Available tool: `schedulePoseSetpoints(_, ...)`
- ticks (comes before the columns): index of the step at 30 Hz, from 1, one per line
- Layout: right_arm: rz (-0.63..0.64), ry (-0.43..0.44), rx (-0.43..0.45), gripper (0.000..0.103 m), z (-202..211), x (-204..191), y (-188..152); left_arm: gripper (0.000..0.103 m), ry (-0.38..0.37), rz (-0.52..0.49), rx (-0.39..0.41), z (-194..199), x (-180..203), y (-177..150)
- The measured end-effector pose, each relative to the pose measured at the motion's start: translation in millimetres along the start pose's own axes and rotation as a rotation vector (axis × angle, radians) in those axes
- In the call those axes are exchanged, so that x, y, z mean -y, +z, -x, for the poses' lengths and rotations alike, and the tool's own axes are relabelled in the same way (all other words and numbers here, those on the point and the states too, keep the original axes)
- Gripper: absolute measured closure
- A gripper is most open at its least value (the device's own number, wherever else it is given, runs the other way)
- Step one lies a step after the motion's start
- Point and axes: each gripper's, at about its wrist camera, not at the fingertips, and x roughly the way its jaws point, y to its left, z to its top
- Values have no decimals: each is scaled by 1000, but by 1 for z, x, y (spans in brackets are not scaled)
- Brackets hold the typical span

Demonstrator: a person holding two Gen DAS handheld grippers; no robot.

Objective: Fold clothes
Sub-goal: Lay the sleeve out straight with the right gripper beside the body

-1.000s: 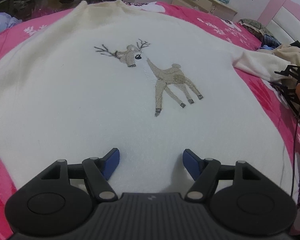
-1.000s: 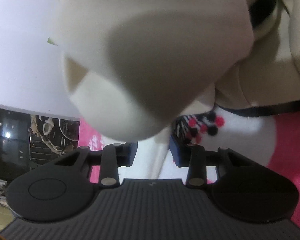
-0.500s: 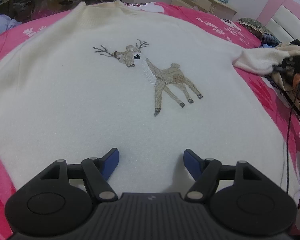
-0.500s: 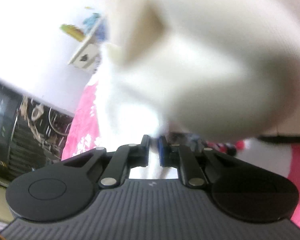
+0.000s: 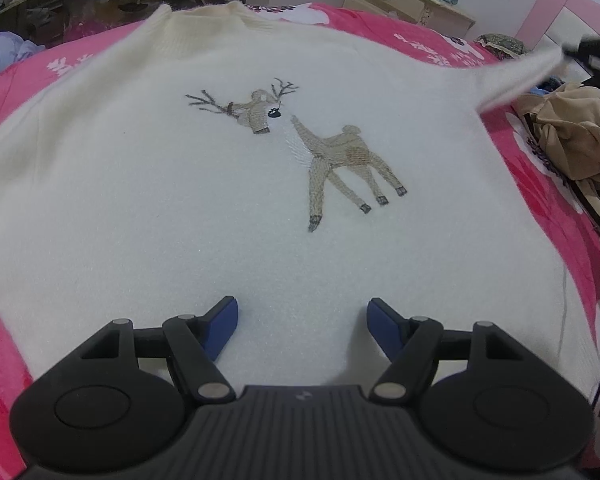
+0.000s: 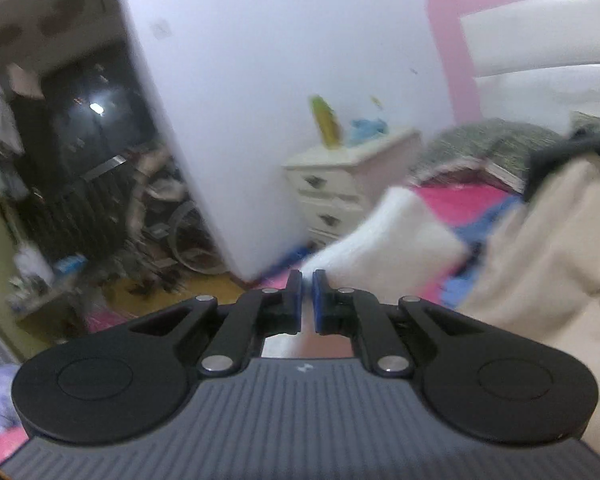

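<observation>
Our white reindeer sweater [image 5: 228,208] lies flat on the pink bed [image 5: 548,216], no fold made yet. Our right gripper [image 6: 307,298] has just clamped on its sleeve [image 5: 516,78] (lifted, taut); our left gripper [image 5: 302,320] hangs released over the hem.

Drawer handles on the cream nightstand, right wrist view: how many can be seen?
3. One on the top drawer, one on the middle drawer to its right, one on the lower drawer. The picture is blurred, and the white sleeve may hide more.
</observation>
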Motion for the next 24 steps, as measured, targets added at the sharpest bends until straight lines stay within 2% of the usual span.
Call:
schedulePoseSetpoints(2,-7,-140,-59,103,-16,30,-17,31,-1,-2,-1,0,1,0)
schedulePoseSetpoints(4,-76,-230,-111,103,-24,58,-31,31,-2,-6,-1,-1,1,0)
schedulePoseSetpoints(6,-144,-275,-140,103,-23,76,-43,31,-3,-11,-1,-1,1,1)
schedulePoseSetpoints(9,-151,-294,-161,103,-23,82,-59,30,1,-12,-3,-1,2,1)
schedulePoseSetpoints(13,-125,-261,-119,101,-9,68,-56,30,3,-11,-5,-1,3,2)
schedulePoseSetpoints(16,-7,-187,-101,100,-3,33,-57,30,7,-16,-6,-1,4,2)
schedulePoseSetpoints(20,145,-72,-201,99,-28,-11,-76,29,15,-16,-7,-1,5,3)
schedulePoseSetpoints(24,207,-22,-299,98,-37,-29,-98,29,19,-15,-5,-1,6,2)
